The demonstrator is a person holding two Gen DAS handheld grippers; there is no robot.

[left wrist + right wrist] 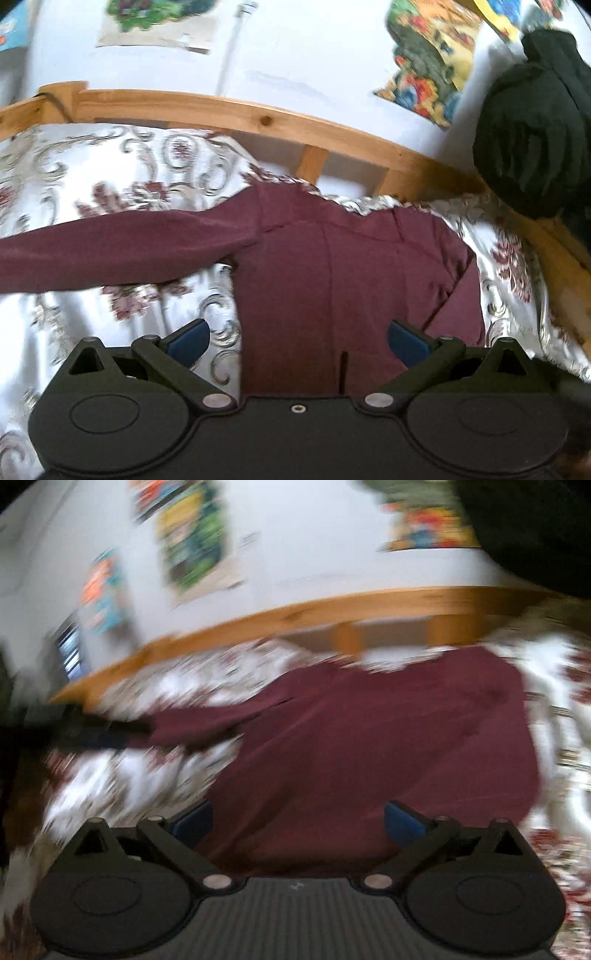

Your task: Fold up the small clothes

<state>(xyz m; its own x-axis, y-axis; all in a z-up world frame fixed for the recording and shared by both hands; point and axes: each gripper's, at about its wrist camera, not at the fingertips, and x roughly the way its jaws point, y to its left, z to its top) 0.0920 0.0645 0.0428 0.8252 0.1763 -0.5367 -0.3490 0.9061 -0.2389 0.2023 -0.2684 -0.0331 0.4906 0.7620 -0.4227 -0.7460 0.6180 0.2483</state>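
Floral satin bedspread [122, 177] covered the bed and carried the maroon long-sleeved top [332, 266], which lay in front of the pine bed rail [229, 110]. One sleeve [110, 247] extended sideways from the top's body; the opposite side appeared already folded inward. Left gripper [297, 338] and right gripper [297, 818] both hovered released over the top's near hem, grasping nothing. Risk: slick satin could slide beneath the thin matte knit, so a shallow pinch might drag the fold askew.

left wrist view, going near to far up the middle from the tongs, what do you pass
left tongs → maroon top → patterned bedspread → wooden bed rail → white wall
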